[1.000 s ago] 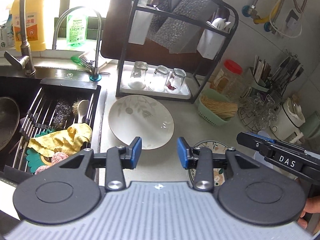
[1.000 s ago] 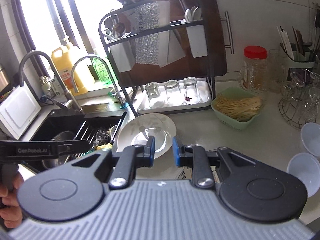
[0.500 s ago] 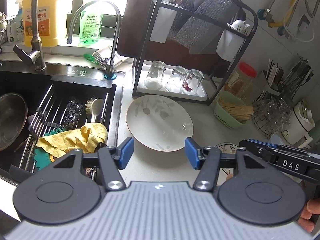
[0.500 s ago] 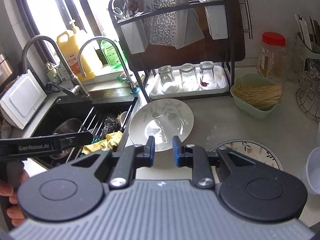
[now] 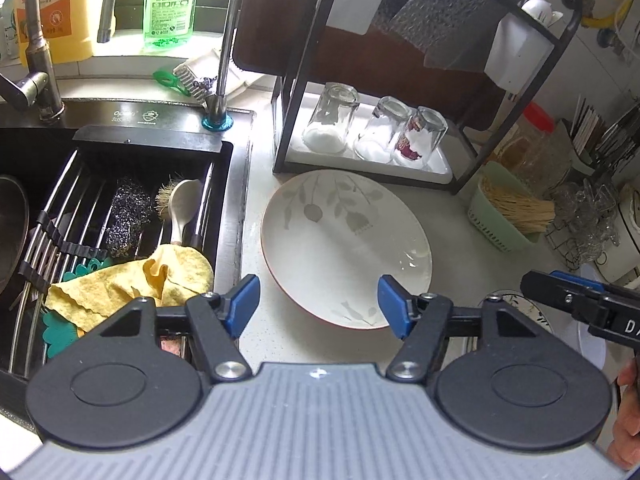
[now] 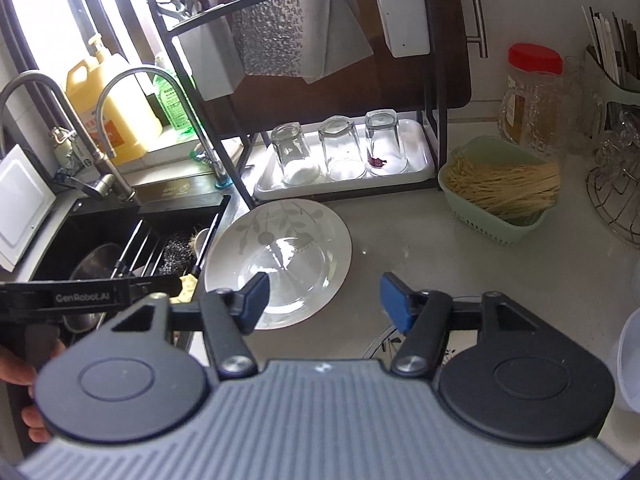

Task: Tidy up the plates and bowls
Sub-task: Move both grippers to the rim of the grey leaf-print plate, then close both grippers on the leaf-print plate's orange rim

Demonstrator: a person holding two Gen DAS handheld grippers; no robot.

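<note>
A white plate with a grey leaf print lies flat on the counter in front of the black dish rack. My left gripper hovers over its near rim, jaws opening, with the rim seen between the blue pads but not pressed. My right gripper is over the bare counter just right of that plate, jaws opening, nothing between them. A second plate with a dark patterned rim lies near the right gripper, mostly hidden. White bowls show at the far right.
The black sink on the left holds a rack with a yellow cloth, scrubber and brush. Three upturned glasses stand on the rack's tray. A green basket of noodles, a red-lidded jar and a wire glass holder sit at the right.
Both grippers moved forward and down toward the leaf plate. The left jaws widened steadily; the right jaws, nearly shut before, sprang wide.
</note>
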